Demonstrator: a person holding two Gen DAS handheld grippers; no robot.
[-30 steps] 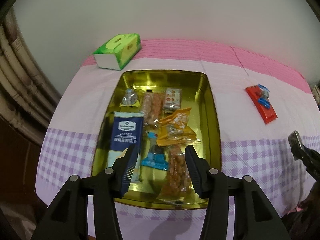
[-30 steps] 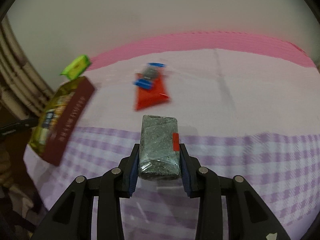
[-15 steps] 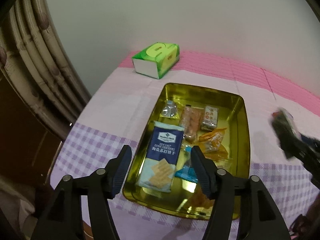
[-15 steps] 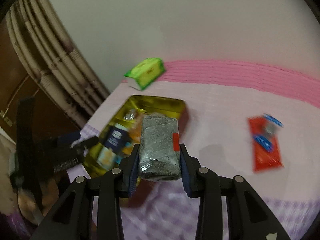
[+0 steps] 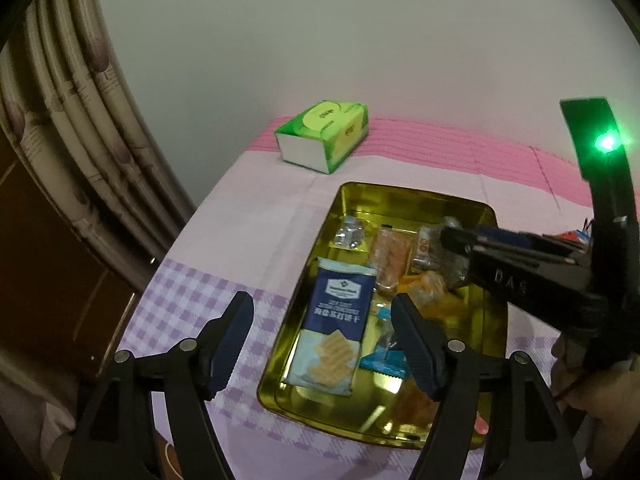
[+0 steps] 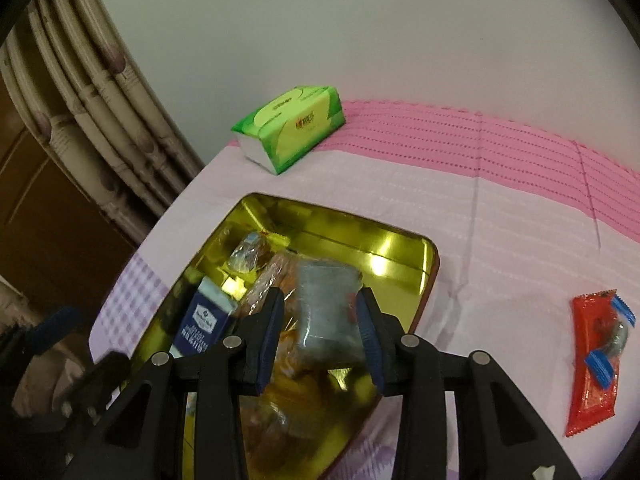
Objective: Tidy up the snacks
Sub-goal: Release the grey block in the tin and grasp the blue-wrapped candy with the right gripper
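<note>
Gold-coloured, the snack tin [image 6: 404, 248] fills the lower middle of the right wrist view, and the right claw [image 6: 320, 330] hangs above it, its jaws just parted around a blurred grey packet [image 6: 326, 312] that sits between the pads without a clear press. Low in the left wrist frame, the left claw [image 5: 322, 344] has just spread wide with nothing between its jaws, over the blue cracker pack [image 5: 336, 320]; a red snack bag [image 6: 592, 364] lies apart on the pink cloth [image 6: 500, 220].

Plain pale wall [image 5: 360, 40] fills the back, evenly lit, nothing hung on it. To my left, a patterned curtain [image 5: 80, 128] falls in heavy folds, with dark brown wood [image 5: 36, 280] beside it. Below me the table's cloth [image 6: 500, 200] runs pink at the wall, pale mid-way, lilac check [image 5: 200, 300] nearest.
</note>
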